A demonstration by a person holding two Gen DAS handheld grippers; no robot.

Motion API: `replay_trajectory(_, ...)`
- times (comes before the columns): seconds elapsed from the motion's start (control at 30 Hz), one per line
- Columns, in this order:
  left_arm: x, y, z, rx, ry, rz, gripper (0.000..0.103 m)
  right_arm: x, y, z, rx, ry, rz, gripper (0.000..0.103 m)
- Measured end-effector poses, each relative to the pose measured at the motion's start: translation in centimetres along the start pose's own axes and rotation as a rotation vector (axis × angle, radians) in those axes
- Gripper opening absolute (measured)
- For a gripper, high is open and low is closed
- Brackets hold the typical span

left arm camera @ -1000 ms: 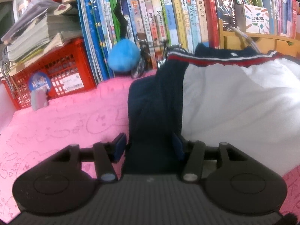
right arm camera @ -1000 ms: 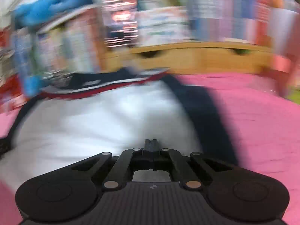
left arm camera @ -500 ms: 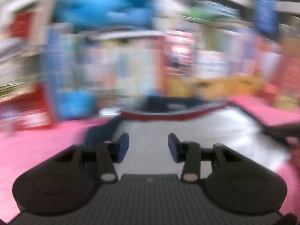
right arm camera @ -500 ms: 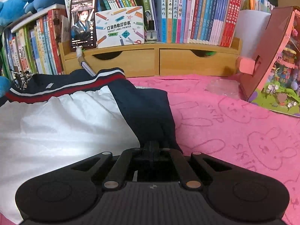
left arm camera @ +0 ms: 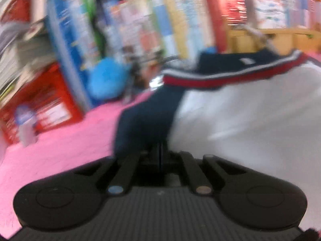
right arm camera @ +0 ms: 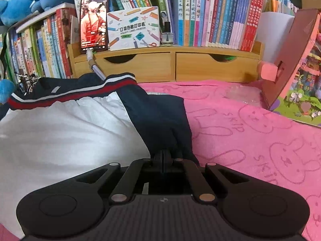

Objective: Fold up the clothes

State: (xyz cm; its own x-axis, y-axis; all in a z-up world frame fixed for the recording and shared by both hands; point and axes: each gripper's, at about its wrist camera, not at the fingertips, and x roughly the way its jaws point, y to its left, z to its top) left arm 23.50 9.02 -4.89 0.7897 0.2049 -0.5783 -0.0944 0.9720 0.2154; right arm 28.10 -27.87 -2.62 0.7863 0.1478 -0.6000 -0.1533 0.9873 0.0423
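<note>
Having closed since the earlier frame, left gripper [left arm camera: 160, 150] and right gripper [right arm camera: 163, 156] are pinching the white, navy-sided shorts [right arm camera: 66, 128] ahead of their jaws on the pink towel-covered worktop [right arm camera: 250, 132], still unfolded.

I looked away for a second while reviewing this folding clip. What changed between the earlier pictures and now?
The left gripper, open around the shorts' navy side panel a second ago, swung off over the white fabric, came back and is now shut on that panel's hem. The right gripper stayed shut on the opposite navy panel. The shorts still lie flat on the pink towel.
</note>
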Motion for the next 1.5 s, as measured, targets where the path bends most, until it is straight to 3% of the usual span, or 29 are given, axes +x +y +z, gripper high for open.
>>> replay_trajectory(0.13, -0.1, 0.6, 0.1, -0.032, -0.001, -0.034, 0.002, -0.9, 0.4, -0.1, -0.016, -0.041, -0.030, 0.010)
replay_trajectory(0.2, -0.1, -0.2, 0.3, 0.012, -0.001, -0.002, 0.002, -3.1, 2.6, -0.1, -0.097, -0.155, -0.102, 0.017)
replay_trajectory(0.23, -0.2, -0.3, 0.3, 0.023, -0.001, 0.006, 0.002, -4.2, 4.1, 0.0, -0.153, -0.205, -0.078, 0.017)
replay_trajectory(0.27, -0.2, -0.5, 0.3, 0.032, -0.001, 0.012, 0.002, -5.0, 5.5, 0.3, -0.196, -0.236, -0.031, 0.019)
replay_trajectory(0.3, -0.3, -0.6, 0.2, 0.041, -0.001, 0.019, 0.002, -5.3, 6.9, 0.8, -0.203, -0.221, 0.068, 0.026)
replay_trajectory(0.4, -0.2, 0.3, 0.2, 0.000, -0.001, -0.013, 0.002, -4.1, 10.9, 2.4, -0.162, -0.119, 0.385, 0.030)
replay_trajectory(0.47, -0.2, 1.4, 0.2, -0.057, -0.001, -0.055, 0.002, -2.5, 13.4, 2.8, -0.184, -0.092, 0.470, 0.030)
replay_trajectory(0.6, -0.3, 2.1, 0.1, -0.103, 0.000, -0.087, 0.002, 1.7, 13.4, 3.4, -0.234, -0.075, 0.327, 0.027)
replay_trajectory(0.7, -0.4, 1.7, 0.2, -0.085, 0.000, -0.074, 0.002, 3.9, 8.9, 4.0, -0.179, -0.050, 0.157, 0.000)
replay_trajectory(0.8, -0.3, 2.0, 0.1, -0.101, 0.001, -0.089, 0.002, 4.6, 4.3, 4.9, -0.063, -0.051, 0.165, 0.000)
replay_trajectory(0.9, -0.3, 2.0, 0.1, -0.098, 0.001, -0.086, 0.002, 5.3, 3.5, 5.0, -0.126, -0.053, -0.077, 0.000)
replay_trajectory(1.0, -0.2, 1.9, 0.1, -0.094, 0.001, -0.083, 0.002, 6.2, 1.7, 5.5, -0.035, 0.004, -0.082, 0.000)
replay_trajectory(1.07, -0.2, 2.0, 0.1, -0.094, -0.002, -0.085, 0.002, 5.9, 2.0, 5.7, -0.055, 0.005, -0.132, 0.000)
replay_trajectory(1.13, -0.8, 2.6, 0.3, -0.104, -0.021, -0.098, 0.005, 4.4, 3.2, 5.9, -0.071, -0.038, -0.172, 0.016)
replay_trajectory(1.2, -2.2, 3.0, 1.1, -0.113, -0.049, -0.102, 0.008, 2.5, 4.1, 6.5, -0.078, -0.090, -0.117, 0.018)
replay_trajectory(1.23, -3.1, 3.1, 1.8, -0.124, -0.067, -0.110, 0.015, 1.5, 4.5, 7.0, -0.080, -0.115, -0.071, 0.021)
replay_trajectory(1.37, -4.9, 0.7, 5.7, -0.095, -0.133, -0.292, 0.021, 0.8, 7.0, 8.1, -0.089, -0.094, 0.181, 0.028)
replay_trajectory(1.43, -3.6, -1.9, 6.9, -0.006, -0.138, -0.338, 0.021, 1.0, 8.4, 8.4, -0.099, -0.071, 0.297, 0.029)
replay_trajectory(1.5, -0.9, -3.5, 7.5, 0.063, -0.089, -0.323, 0.021, 2.4, 10.0, 8.0, -0.144, -0.053, 0.315, 0.031)
